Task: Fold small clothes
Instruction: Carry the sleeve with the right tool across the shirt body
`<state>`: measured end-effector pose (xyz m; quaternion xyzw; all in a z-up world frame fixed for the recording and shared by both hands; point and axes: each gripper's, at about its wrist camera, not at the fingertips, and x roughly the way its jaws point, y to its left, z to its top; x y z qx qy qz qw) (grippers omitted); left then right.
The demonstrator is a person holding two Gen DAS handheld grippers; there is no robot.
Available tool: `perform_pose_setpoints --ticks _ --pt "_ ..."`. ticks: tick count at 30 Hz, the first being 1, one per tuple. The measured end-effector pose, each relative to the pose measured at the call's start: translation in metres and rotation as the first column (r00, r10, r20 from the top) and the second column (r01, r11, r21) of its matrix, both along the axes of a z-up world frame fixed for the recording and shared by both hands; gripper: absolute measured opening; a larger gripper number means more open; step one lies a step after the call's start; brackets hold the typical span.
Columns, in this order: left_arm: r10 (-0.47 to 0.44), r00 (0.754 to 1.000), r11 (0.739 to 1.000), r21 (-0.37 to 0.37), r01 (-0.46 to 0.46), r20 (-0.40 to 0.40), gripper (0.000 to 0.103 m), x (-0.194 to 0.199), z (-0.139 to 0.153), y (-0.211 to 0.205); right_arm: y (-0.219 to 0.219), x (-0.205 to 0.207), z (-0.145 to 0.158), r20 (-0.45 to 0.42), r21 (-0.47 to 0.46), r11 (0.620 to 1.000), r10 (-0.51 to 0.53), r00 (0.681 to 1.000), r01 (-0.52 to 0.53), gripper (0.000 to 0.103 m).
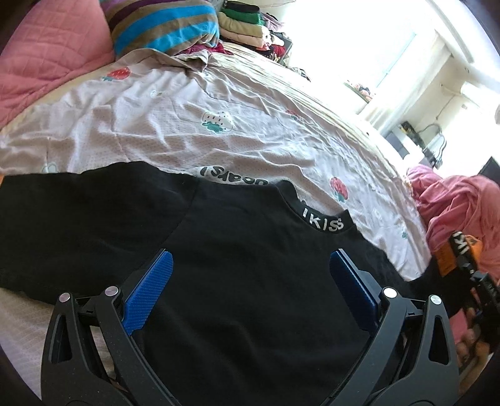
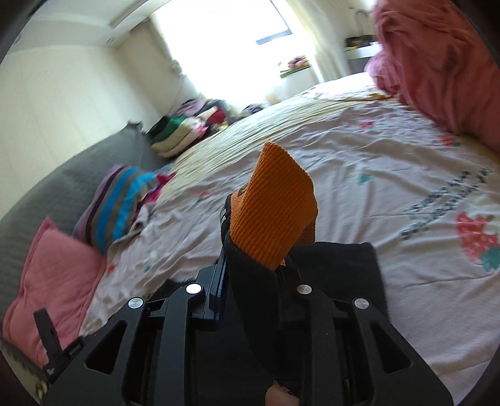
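Left hand-held gripper (image 1: pixel 248 281) released, blue pads (image 1: pixel 150 290) spread wide over the black shirt (image 1: pixel 234 281), touching nothing. Shirt lies flat on the bed (image 1: pixel 250 131), collar with white lettering (image 1: pixel 323 223) on its far side, one sleeve (image 1: pixel 78 212) spread out to the left of the collar. Right hand-held gripper (image 2: pixel 256 250) clenched on the shirt's other sleeve, grasping black fabric with an orange ribbed cuff (image 2: pixel 275 203) that sticks up past the pads, lifted off the bed; in the left view that gripper shows at the frame edge, right of the collar. Fingers of the person (image 2: pixel 281 395) just visible under it. Beyond the shirt: strawberry-print sheet, wrinkled. Pink pillow (image 1: pixel 47 62) and striped blanket (image 1: pixel 165 28) far-left of the shirt, stack of folded clothes (image 1: pixel 247 25) behind the blanket, pink bundle (image 1: pixel 453 203) right of the collar. Bright window (image 1: pixel 359 37) farthest back
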<state>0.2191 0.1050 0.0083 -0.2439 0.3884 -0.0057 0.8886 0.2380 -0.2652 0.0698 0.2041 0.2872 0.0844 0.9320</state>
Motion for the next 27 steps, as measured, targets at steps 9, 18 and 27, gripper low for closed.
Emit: perform_pose_setpoints --ticks 9,18,27 --pt "-0.012 1.000 0.991 -0.137 0.015 0.021 0.094 -0.004 -0.004 0.014 0.093 0.017 -0.019 -0.054 -0.124 0.978 0.159 0.986 -0.165 0.023" --pt "-0.037 0.999 0.952 -0.302 0.042 0.023 0.094 -0.004 -0.020 0.021 0.151 0.020 -0.056 -0.135 -0.181 0.936 0.281 0.950 -0.303 0.038" --pt "-0.093 0.996 0.937 -0.339 0.085 -0.005 0.093 0.001 -0.032 0.006 0.147 0.002 -0.052 -0.117 -0.158 0.929 0.318 0.941 -0.334 0.053"
